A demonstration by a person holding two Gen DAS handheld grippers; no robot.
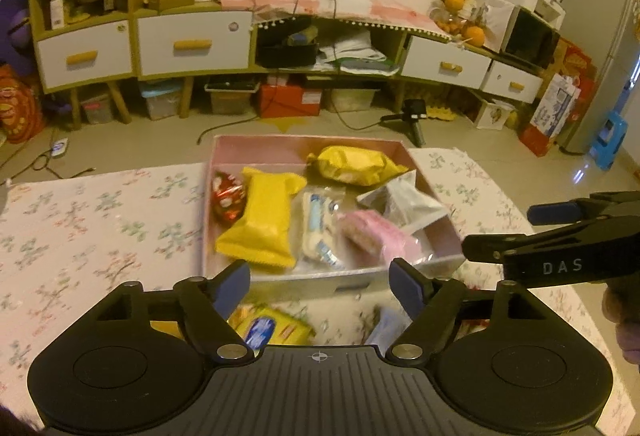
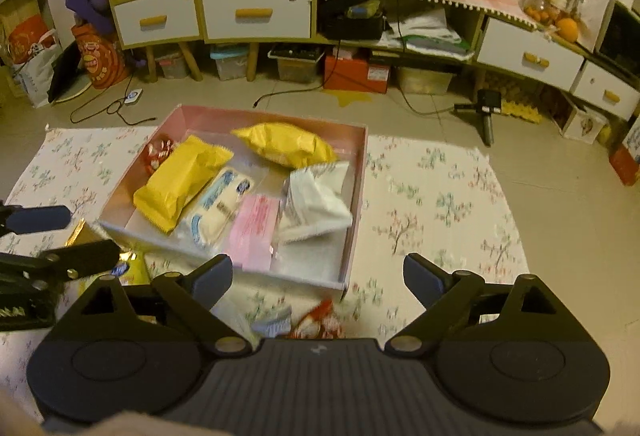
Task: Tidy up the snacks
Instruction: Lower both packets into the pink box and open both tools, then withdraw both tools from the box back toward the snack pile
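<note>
A pink box (image 1: 304, 146) (image 2: 356, 204) on a floral mat holds several snacks: two yellow packs (image 1: 264, 220) (image 2: 182, 182), a red wrapped candy (image 1: 228, 196), a white-blue pack (image 1: 318, 224) (image 2: 218, 208), a pink pack (image 1: 376, 232) (image 2: 254, 232) and a white pack (image 1: 404, 202) (image 2: 316, 202). My left gripper (image 1: 320, 286) is open and empty, just before the box's near wall. My right gripper (image 2: 318, 278) is open and empty above the box's near right corner; it also shows in the left wrist view (image 1: 520, 232). A yellow-blue snack (image 1: 266, 328) (image 2: 128, 270), a pale blue snack (image 1: 384, 328) (image 2: 272, 324) and a red snack (image 2: 320, 322) lie on the mat near me.
The floral mat (image 1: 92, 232) (image 2: 436, 208) lies on a tiled floor. Behind it stand low cabinets (image 1: 192, 44) (image 2: 256, 14), storage bins, a small tripod (image 1: 412, 116) (image 2: 486, 106) and loose cables (image 2: 116, 108).
</note>
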